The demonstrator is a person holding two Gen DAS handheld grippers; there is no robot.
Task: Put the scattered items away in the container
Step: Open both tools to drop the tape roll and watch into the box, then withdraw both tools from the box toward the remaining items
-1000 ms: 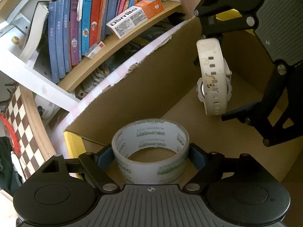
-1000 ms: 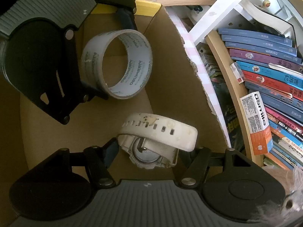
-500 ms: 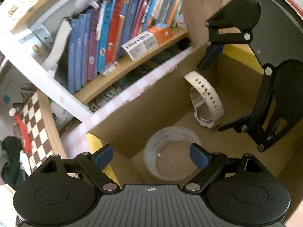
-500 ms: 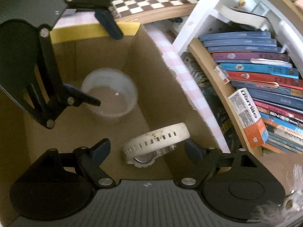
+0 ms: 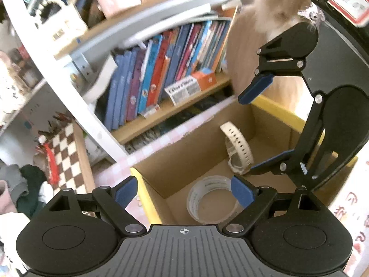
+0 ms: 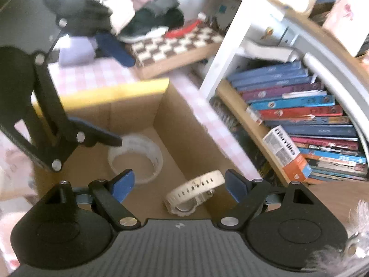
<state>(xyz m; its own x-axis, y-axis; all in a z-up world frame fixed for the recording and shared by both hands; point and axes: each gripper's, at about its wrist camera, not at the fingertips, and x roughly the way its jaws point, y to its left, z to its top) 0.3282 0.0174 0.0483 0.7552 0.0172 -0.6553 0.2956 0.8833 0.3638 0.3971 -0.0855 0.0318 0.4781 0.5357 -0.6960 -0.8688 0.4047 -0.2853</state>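
The left hand-held gripper (image 5: 184, 190) and right hand-held gripper (image 6: 177, 184) are held wide and empty above the cardboard box (image 5: 184, 159). Inside it, the tape roll (image 5: 212, 202) is seen at 6 o'clock of the white watch (image 5: 238, 149).

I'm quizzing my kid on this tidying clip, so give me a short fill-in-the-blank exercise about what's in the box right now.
1. The tape roll lies on the floor of the cardboard ____.
2. The white ____ lies in there beside the tape.
3. Both the left gripper and the right gripper hold ____.
4. The shelf beside the box is packed with ____.

Missing words: box; watch; nothing; books
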